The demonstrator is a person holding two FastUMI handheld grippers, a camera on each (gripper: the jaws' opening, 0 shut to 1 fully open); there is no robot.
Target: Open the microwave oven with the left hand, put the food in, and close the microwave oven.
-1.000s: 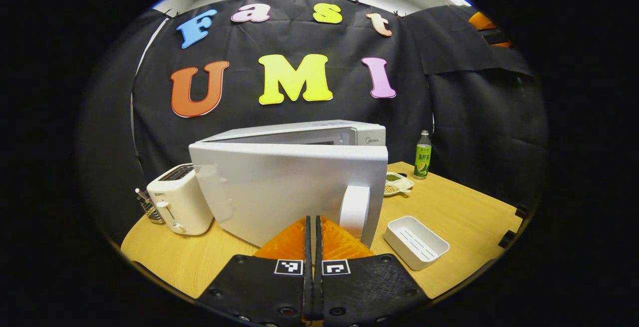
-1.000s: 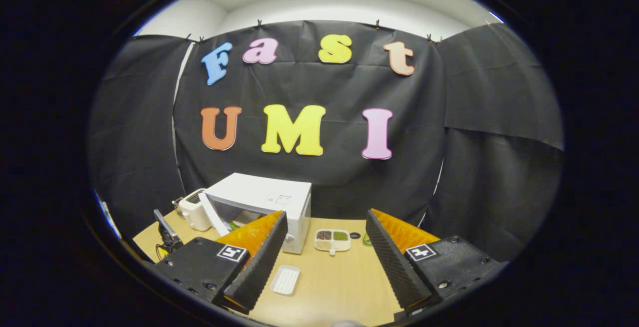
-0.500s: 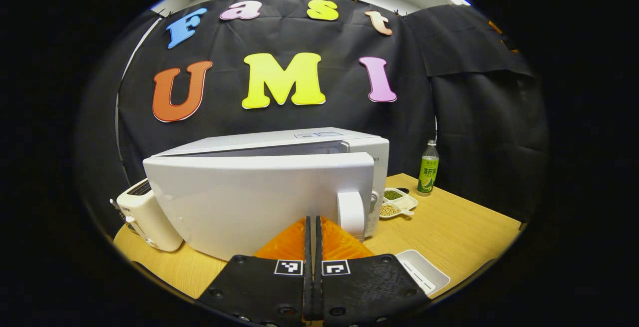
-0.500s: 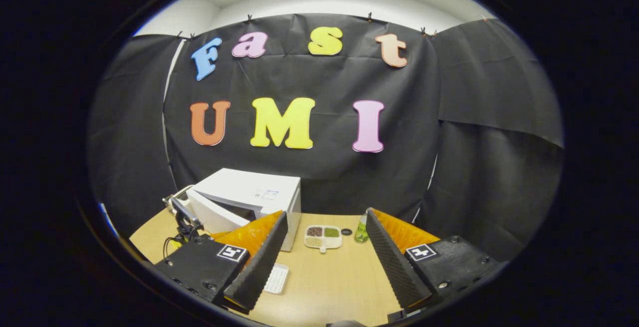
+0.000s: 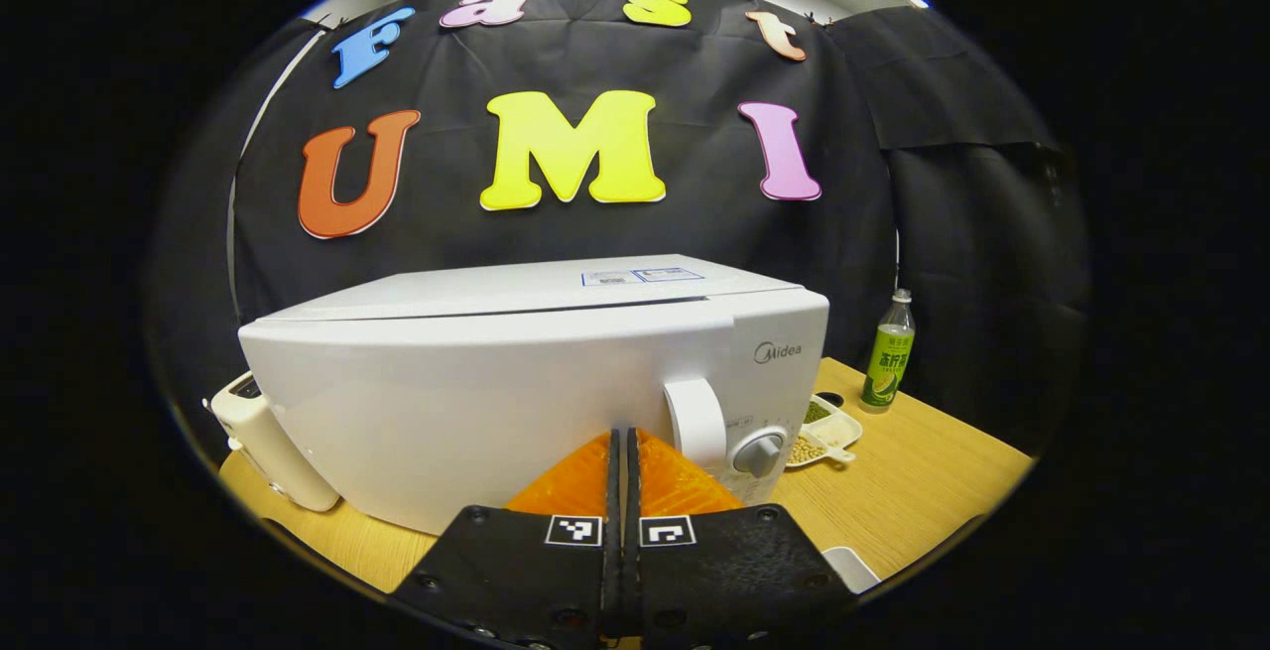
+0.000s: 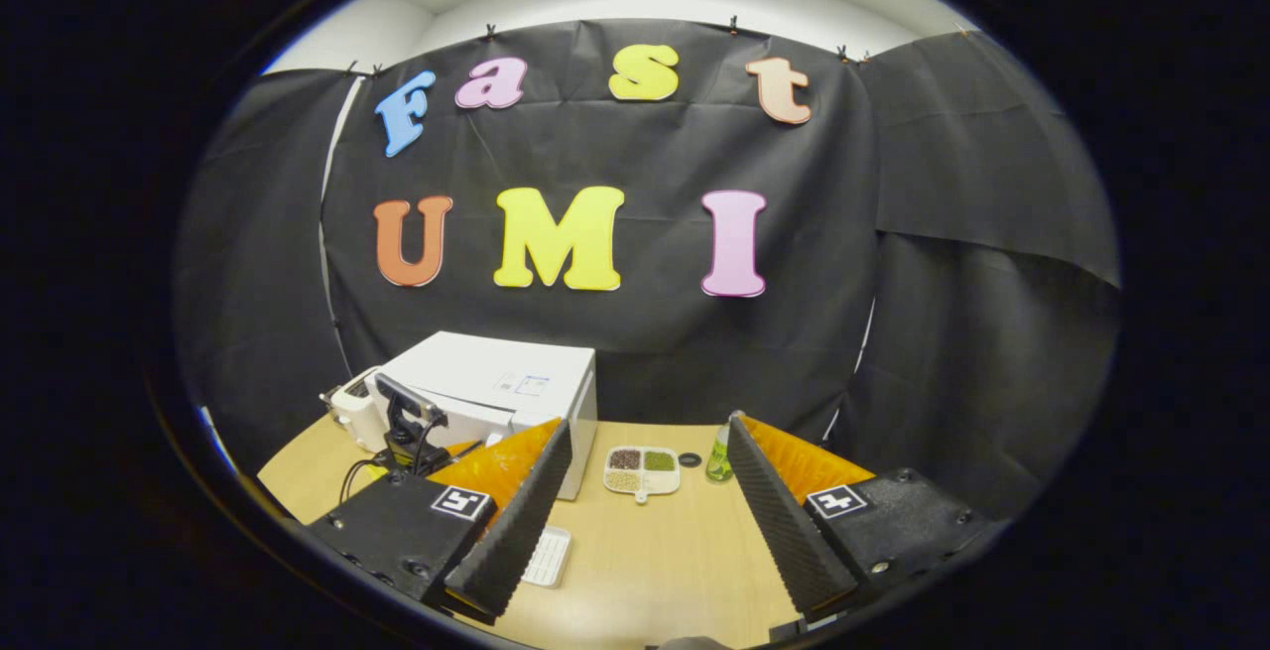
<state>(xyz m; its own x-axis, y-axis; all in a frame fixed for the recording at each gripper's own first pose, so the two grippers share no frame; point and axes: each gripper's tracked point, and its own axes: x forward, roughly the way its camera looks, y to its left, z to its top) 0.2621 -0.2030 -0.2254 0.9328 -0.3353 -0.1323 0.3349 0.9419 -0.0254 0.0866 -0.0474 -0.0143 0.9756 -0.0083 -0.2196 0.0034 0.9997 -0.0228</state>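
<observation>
Two hand-held grippers, left point(image 5: 622, 437) fingers pressed together against microwave door point(image 5: 476, 412), right point(image 6: 645, 491) spread wide, empty.

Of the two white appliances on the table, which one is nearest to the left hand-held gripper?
The microwave oven: its door stands directly before the shut fingers of the left hand-held gripper. The toaster sits farther off, beside the microwave's left end.
</observation>
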